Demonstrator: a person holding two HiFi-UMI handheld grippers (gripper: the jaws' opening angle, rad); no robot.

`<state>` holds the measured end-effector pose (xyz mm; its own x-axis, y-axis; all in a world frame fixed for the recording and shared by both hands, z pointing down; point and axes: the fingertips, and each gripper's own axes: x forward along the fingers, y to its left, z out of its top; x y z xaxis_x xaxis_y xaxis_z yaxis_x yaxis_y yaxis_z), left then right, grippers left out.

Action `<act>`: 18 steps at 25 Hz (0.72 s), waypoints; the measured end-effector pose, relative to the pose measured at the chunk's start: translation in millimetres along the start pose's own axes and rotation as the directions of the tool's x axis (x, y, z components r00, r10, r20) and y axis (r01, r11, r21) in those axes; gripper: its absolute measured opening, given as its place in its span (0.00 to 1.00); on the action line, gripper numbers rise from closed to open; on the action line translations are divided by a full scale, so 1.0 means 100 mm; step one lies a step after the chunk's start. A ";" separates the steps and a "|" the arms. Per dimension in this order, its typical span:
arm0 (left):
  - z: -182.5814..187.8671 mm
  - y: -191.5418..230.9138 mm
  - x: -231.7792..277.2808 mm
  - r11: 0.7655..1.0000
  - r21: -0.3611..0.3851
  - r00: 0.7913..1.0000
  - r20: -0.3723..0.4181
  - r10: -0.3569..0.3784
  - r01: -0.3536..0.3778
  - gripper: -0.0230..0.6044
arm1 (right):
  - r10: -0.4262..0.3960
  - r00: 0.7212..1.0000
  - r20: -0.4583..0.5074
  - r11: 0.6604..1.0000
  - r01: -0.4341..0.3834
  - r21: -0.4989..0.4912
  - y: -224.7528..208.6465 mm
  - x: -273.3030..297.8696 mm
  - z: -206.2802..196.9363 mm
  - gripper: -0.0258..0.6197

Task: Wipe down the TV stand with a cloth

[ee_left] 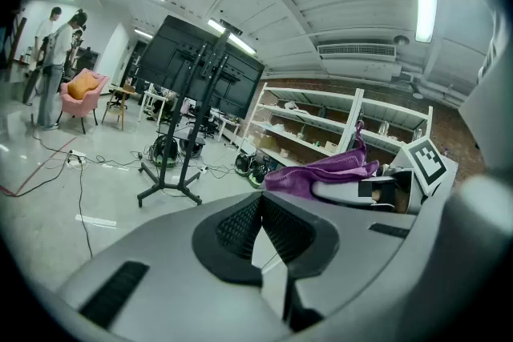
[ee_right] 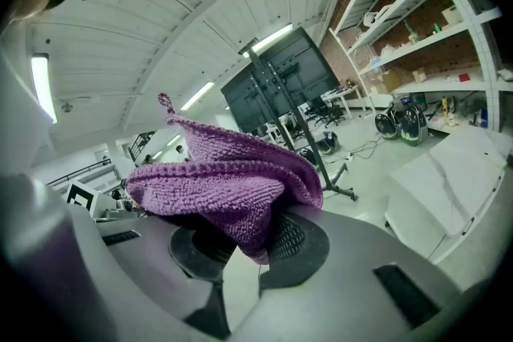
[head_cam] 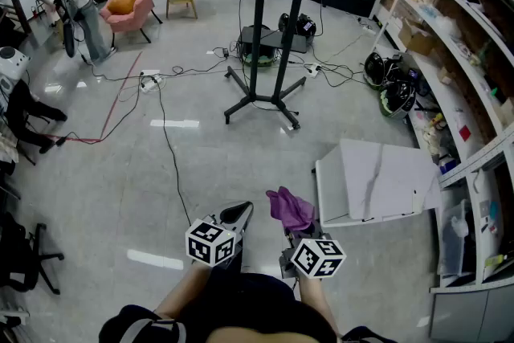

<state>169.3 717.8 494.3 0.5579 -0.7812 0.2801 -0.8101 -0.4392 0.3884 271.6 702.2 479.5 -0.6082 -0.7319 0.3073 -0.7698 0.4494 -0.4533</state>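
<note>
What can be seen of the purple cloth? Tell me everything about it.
The purple cloth is a soft rag with a knitted, looped texture, bunched into loose folds, with one thin corner sticking up. The right gripper is shut on its lower fold, so it hangs in the air above the grey floor, well away from the TV stand. Nothing but those jaws touches it. It shows no stains or print.

No word, number or brand name can be read in any view. The left marker cube (head_cam: 210,243) and the right marker cube (head_cam: 317,257) bear only black-and-white square code patterns, no letters. Boxes and packets on the shelving (head_cam: 482,158) are too small and blurred to read.
</note>
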 end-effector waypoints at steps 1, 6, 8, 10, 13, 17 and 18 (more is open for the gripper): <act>0.03 0.04 0.04 1.000 -0.002 1.000 -0.002 -0.006 0.006 0.05 | 0.000 1.000 0.010 1.000 0.000 0.003 0.00 0.05 0.03 0.14; 0.19 0.27 0.20 1.000 -0.006 1.000 -0.017 -0.015 0.014 0.05 | 0.000 1.000 0.020 1.000 -0.001 0.021 0.01 0.33 0.14 0.14; 0.30 0.39 0.30 1.000 0.001 1.000 -0.020 -0.013 0.013 0.05 | -0.001 1.000 0.017 1.000 0.001 0.017 -0.03 0.49 0.22 0.14; 0.42 0.52 0.40 1.000 0.008 1.000 -0.019 -0.022 0.022 0.05 | -0.004 1.000 0.029 1.000 0.003 0.009 -0.05 0.66 0.35 0.14; 0.63 0.77 0.54 0.999 0.017 0.999 -0.023 -0.036 0.036 0.05 | -0.009 0.998 0.064 1.000 0.009 0.002 -0.04 0.95 0.58 0.14; 0.90 1.06 0.71 0.998 0.009 0.998 -0.021 -0.057 0.057 0.05 | -0.044 0.996 0.080 0.999 0.044 0.002 -0.05 1.33 0.82 0.14; 0.96 1.12 0.76 0.998 0.007 0.998 -0.019 -0.063 0.063 0.05 | -0.053 0.995 0.082 0.999 0.054 -0.004 -0.06 1.42 0.86 0.14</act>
<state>103.5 567.0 475.1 0.6115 -0.7431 0.2720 -0.7742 -0.4908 0.3996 207.0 551.6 453.6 -0.5487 -0.7940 0.2616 -0.8019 0.4114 -0.4332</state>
